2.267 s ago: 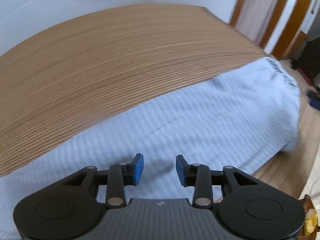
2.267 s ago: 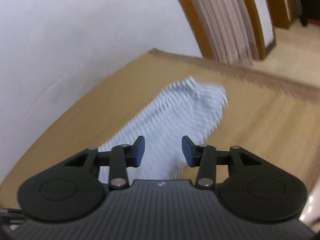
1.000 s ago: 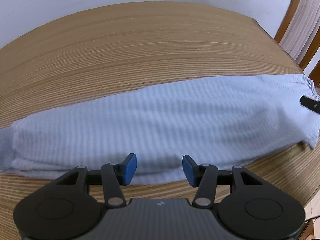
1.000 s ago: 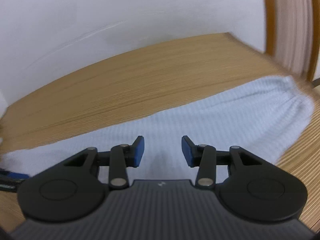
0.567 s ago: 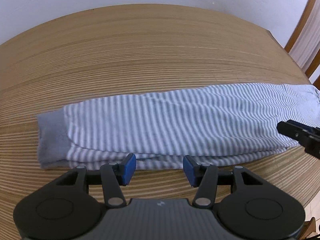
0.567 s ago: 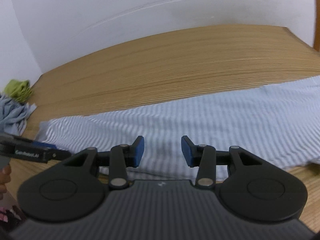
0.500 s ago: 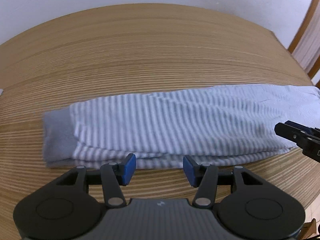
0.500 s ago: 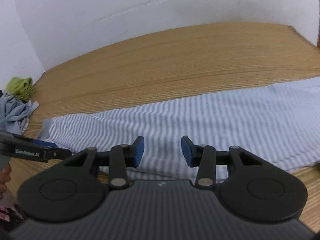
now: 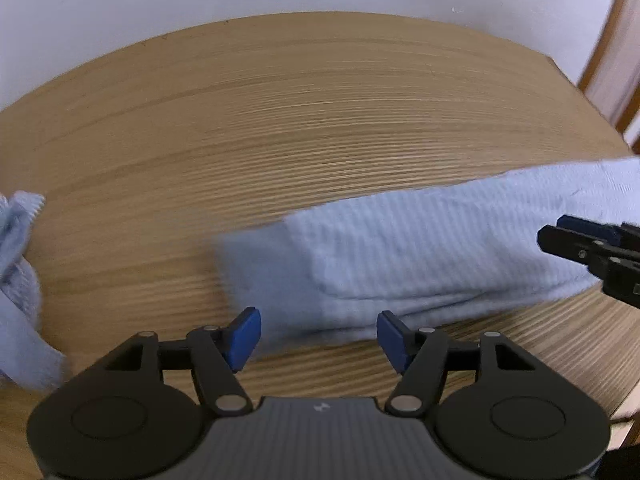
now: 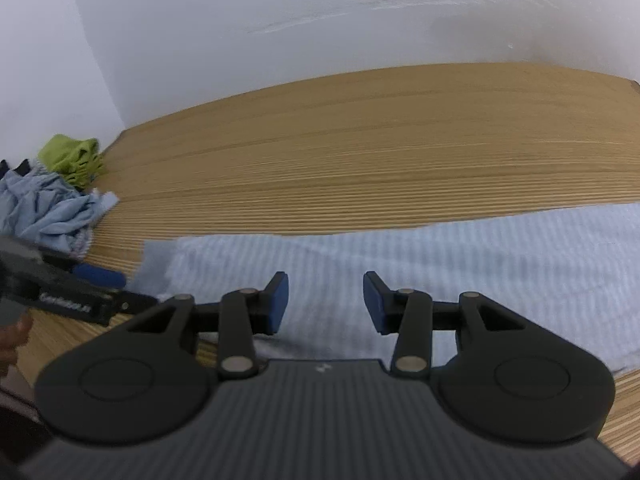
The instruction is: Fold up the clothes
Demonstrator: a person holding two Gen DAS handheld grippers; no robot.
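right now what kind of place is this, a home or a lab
Most likely a room in a home, set up for laundry folding. A long striped garment lies on a wooden table against a plain white wall, and a heap of unfolded clothes waits at the table's left end.

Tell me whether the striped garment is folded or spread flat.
Folded: the striped garment lies as a long narrow band, with stacked layers showing along its near edge.

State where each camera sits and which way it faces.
Left wrist: behind the open left gripper, facing the striped garment's grey cuffed end; right gripper at right edge.
Right wrist: behind the open right gripper, over the garment's middle; left gripper and a bit of the hand at left.
Shared: garment, wooden table, wall.
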